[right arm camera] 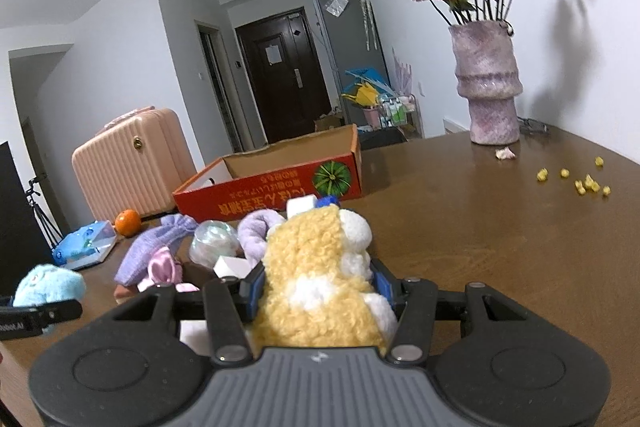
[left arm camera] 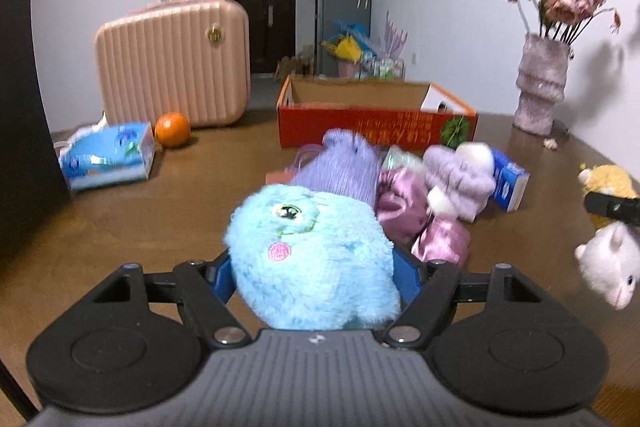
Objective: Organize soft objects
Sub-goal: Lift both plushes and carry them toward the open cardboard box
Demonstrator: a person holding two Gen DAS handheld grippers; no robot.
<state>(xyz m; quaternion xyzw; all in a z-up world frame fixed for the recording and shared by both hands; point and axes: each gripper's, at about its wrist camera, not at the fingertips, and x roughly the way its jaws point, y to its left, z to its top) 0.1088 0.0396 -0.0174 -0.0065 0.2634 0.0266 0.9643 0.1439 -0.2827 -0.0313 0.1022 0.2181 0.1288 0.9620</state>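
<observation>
My left gripper (left arm camera: pixel 316 267) is shut on a fluffy light blue plush toy (left arm camera: pixel 312 255) and holds it above the table. My right gripper (right arm camera: pixel 320 287) is shut on a yellow and white curly plush toy (right arm camera: pixel 316 275). That toy also shows at the right edge of the left wrist view (left arm camera: pixel 608 183). A white plush toy (left arm camera: pixel 612 263) shows below it there. A pile of soft things lies ahead: a purple knit piece (left arm camera: pixel 340 167), pink satin scrunchies (left arm camera: pixel 404 207) and a lilac fuzzy piece (left arm camera: pixel 460 179). An open red cardboard box (left arm camera: pixel 376 127) stands behind the pile.
A pink ribbed suitcase (left arm camera: pixel 172 67), an orange (left arm camera: pixel 172 130) and a blue tissue pack (left arm camera: pixel 108 159) are at the far left. A purple vase of dried flowers (right arm camera: pixel 490 83) stands at the far right. Small yellow bits (right arm camera: pixel 580 183) lie on the brown table (right arm camera: pixel 480 227).
</observation>
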